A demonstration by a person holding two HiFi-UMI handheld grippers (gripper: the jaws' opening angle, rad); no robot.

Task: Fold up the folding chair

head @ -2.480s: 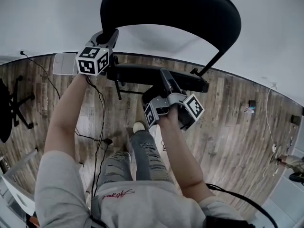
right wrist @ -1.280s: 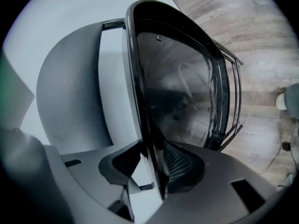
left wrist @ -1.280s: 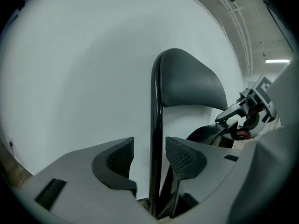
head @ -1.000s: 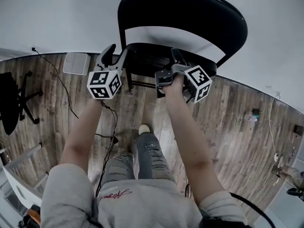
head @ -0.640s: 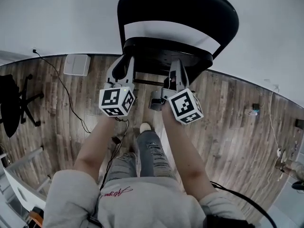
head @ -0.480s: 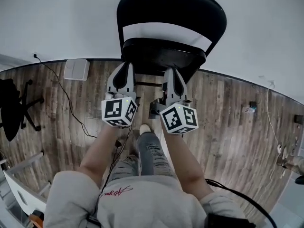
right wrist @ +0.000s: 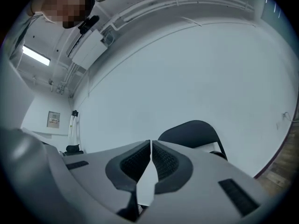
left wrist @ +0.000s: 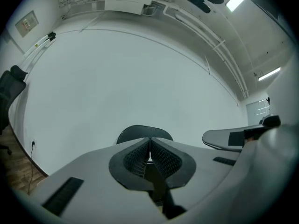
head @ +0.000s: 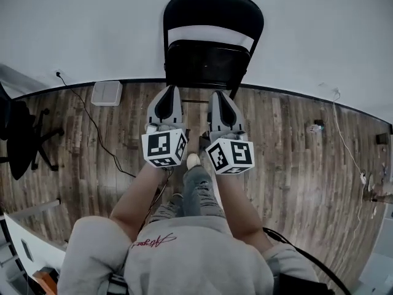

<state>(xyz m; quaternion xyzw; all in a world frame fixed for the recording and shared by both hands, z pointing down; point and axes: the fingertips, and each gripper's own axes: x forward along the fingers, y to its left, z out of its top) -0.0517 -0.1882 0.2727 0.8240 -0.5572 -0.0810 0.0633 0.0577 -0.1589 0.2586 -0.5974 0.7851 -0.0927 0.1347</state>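
Listing from the left edge: black office chair (head: 18, 137) on the wooden floor (head: 288, 165); flat white box (head: 106, 93) at the foot of the white wall (head: 73, 29), with a dark cable (head: 92, 128) trailing past it.

Next, the left gripper (head: 167, 91): held level, jaws pressed together, nothing between them, marker cube toward the person. In the left gripper view the backrest (left wrist: 140, 130) rises behind its closed tips.

Centre, the folding chair (head: 212, 42): black, upright against the wall, seat raised flat beneath the curved backrest, beyond both grippers and clear of them.

Then the right gripper (head: 220, 95): just beside the left one, jaws pressed together, empty.

Far right: small dark item (head: 317, 126) and thin cable (head: 347, 152) on the floor.
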